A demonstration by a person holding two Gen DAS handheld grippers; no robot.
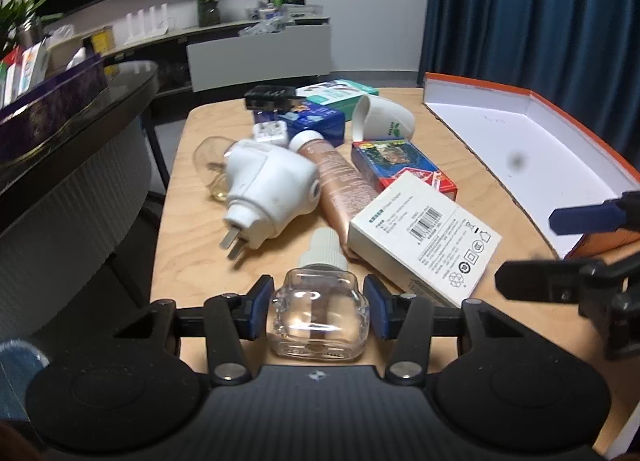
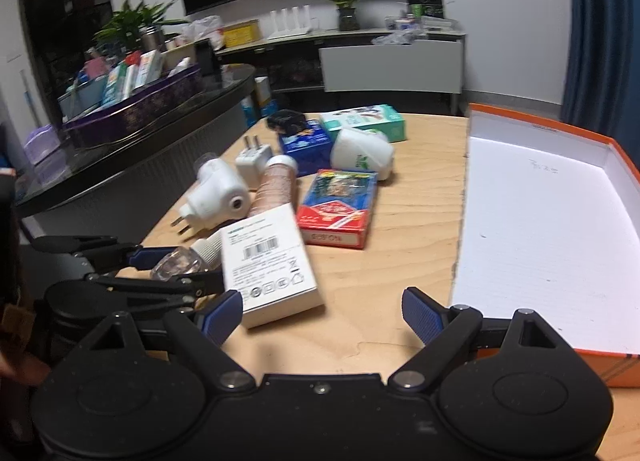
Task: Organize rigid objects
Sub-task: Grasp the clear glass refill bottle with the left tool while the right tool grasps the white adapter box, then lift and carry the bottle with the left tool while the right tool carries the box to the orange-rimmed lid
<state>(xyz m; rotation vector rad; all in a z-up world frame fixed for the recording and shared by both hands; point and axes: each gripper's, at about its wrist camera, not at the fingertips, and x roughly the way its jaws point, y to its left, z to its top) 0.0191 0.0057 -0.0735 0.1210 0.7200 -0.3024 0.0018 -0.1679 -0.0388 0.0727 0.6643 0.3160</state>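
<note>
Left wrist view shows the left claw clamped on a small clear glass bottle at the near edge of the surface, its ribbed white cap pointing away. Right claw hangs apart over bare wood with nothing between its pads. At right, the orange-rimmed box looks empty, so sorting has barely begun; the white plug, tube, cartons and cup are left in the pile.

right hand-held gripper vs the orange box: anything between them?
Nothing. In the right wrist view the open right hand-held gripper hovers over bare table; the orange box, empty, sits just beside its right finger.
</note>
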